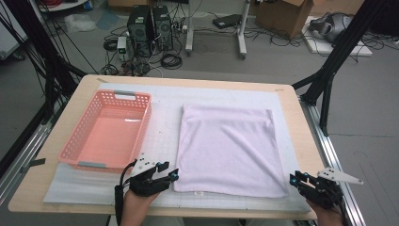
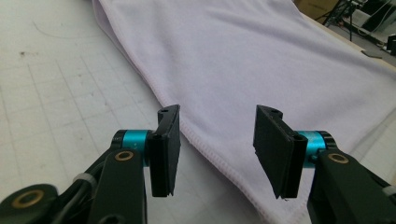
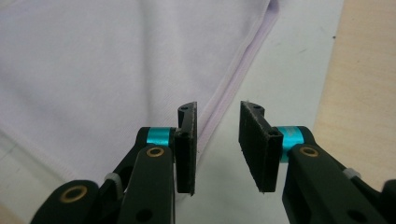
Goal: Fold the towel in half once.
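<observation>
one pink basket [image 1: 106, 132] is sitting on the desk [image 1: 56, 141] just left of the towel [image 1: 230, 148], and its mesh walls are enclosing nothing but its own bare floor. one pale lilac towel is lying flat on the white mat [image 1: 164, 108] that is covering the desk, spread out with a few soft creases. two grippers are resting at the near edge of that towel, one at each near corner. the left gripper [image 1: 162, 175] is sitting just off the towel's near left corner; in the left gripper view its jaws are standing well apart over the hemmed edge [image 2: 210, 149], which is running between them without either pad pressing on it. the right gripper [image 1: 301, 181] is sitting just off the towel's near right corner; in the right gripper view its jaws are standing apart too, more narrowly, with the towel's edge [image 3: 229, 93] lying just ahead of the gap and nothing clamped. beyond the desk, two black computer towers [image 1: 150, 23] are standing on the floor among cables.
</observation>
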